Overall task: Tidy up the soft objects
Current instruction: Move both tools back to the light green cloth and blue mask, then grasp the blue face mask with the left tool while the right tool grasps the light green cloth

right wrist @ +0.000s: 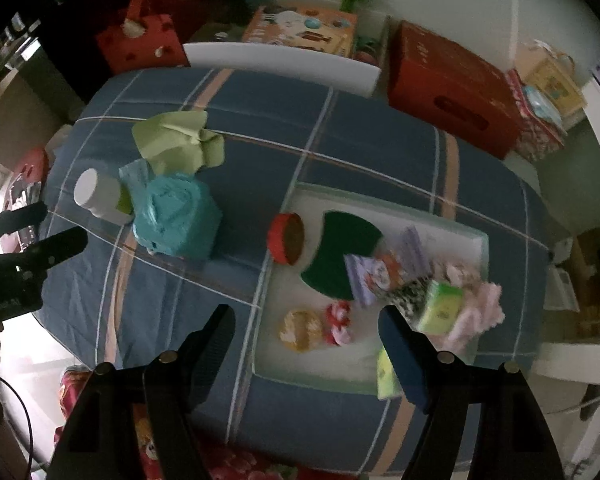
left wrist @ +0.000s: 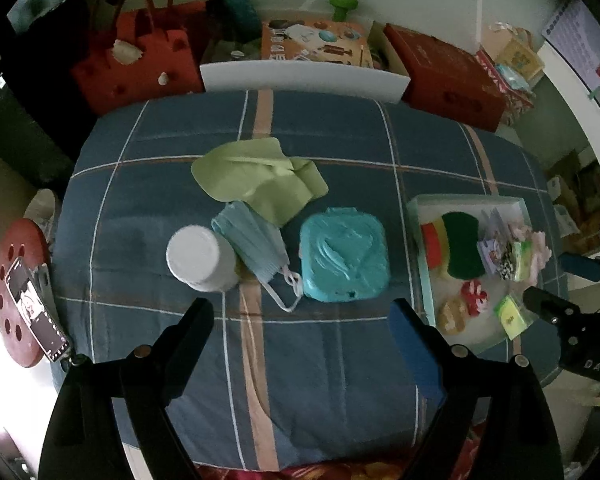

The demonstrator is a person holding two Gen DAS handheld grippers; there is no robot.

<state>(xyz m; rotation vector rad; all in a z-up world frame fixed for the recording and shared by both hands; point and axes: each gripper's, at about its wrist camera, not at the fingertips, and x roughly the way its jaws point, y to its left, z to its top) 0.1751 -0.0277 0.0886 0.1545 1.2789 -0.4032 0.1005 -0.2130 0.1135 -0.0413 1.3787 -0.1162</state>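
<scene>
A green cloth [left wrist: 256, 178] lies on the blue plaid cover, a blue face mask [left wrist: 256, 246] just in front of it. A white-lidded bottle [left wrist: 198, 258] stands left of the mask and a teal case [left wrist: 344, 256] right of it. My left gripper [left wrist: 302, 320] is open and empty, above the cover in front of them. A pale tray [right wrist: 312, 196] holds a green sponge [right wrist: 340, 252], small packets, a green pack [right wrist: 440, 308] and a pink fluffy item [right wrist: 484, 312]. My right gripper [right wrist: 306, 326] is open and empty over the tray's near part.
A red bag [left wrist: 136, 60], a white board [left wrist: 300, 74], a printed box [left wrist: 312, 42] and a red box [left wrist: 452, 76] stand behind the cover. A red stool with a phone [left wrist: 32, 312] is at the left. The cover [left wrist: 300, 380] in front is bare.
</scene>
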